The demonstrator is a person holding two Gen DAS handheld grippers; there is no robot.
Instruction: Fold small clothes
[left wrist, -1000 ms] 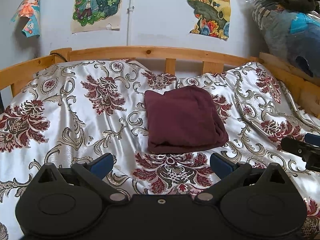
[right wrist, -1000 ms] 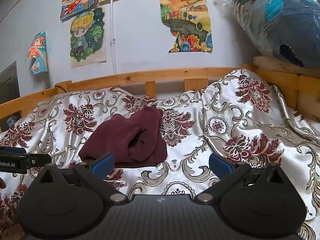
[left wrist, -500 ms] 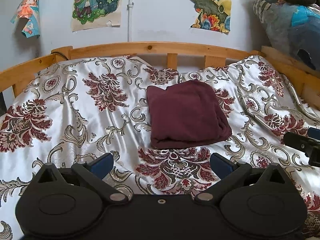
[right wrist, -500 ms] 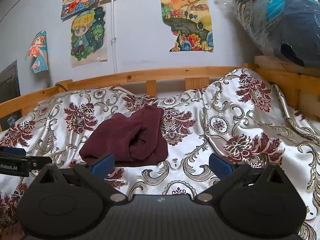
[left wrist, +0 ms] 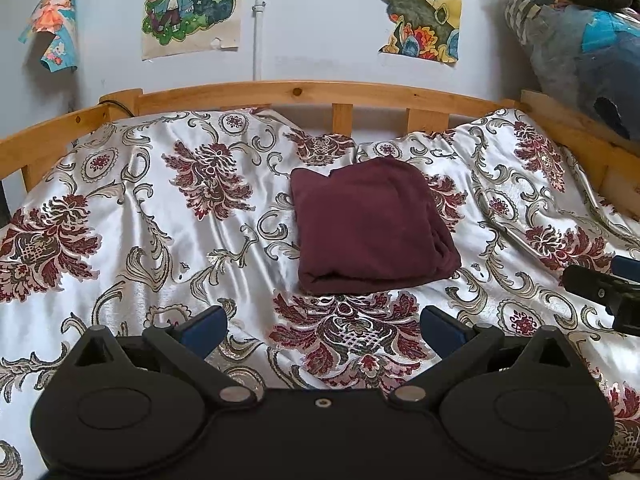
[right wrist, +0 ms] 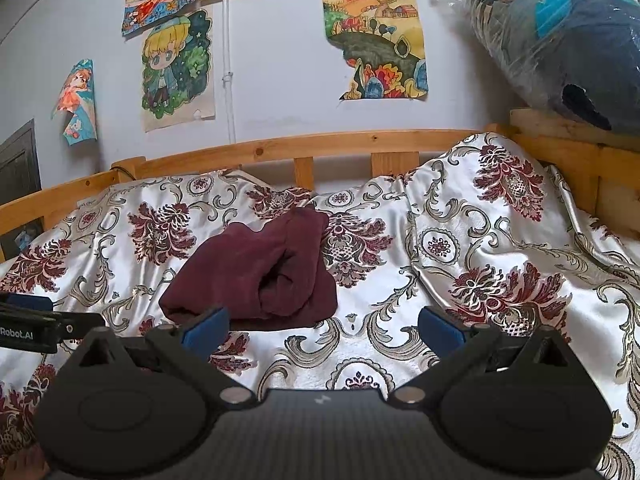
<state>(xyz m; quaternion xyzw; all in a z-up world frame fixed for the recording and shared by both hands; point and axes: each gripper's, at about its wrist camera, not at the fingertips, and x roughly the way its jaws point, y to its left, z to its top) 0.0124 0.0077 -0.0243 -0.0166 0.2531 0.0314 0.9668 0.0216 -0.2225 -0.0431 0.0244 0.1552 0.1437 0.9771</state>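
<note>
Maroon garment (left wrist: 370, 224) lies folded into a compact, roughly square bundle on the floral satin bedspread (left wrist: 132, 236), well short of the wooden bed rail (left wrist: 296, 94) and nearer its middle than either end. Left gripper (left wrist: 322, 326) hangs on the side of the bundle away from the rail, fingers spread wide, holding nothing; right gripper (right wrist: 322, 326) likewise splayed and empty, off to the bundle's right, its left blue pad (right wrist: 206, 326) overlapping the cloth's near edge in the right wrist view (contact cannot be told). Judgement: the fold looks done or close to it. Risks from here: the satin looks slick and rumpled, so any nudge or one-sided pinch could slide the bundle or pull the top layer loose; the right-hand side shows open, rolled layers (right wrist: 280, 288) that a finger could catch and unroll. Around: a raised hump of bedspread (right wrist: 492, 208) toward the rail's right end, a plastic-wrapped bundle of bedding (right wrist: 560, 40) above it, drawings taped to the wall (left wrist: 192, 4) over the rail. Nothing stands between either gripper and the garment.
</note>
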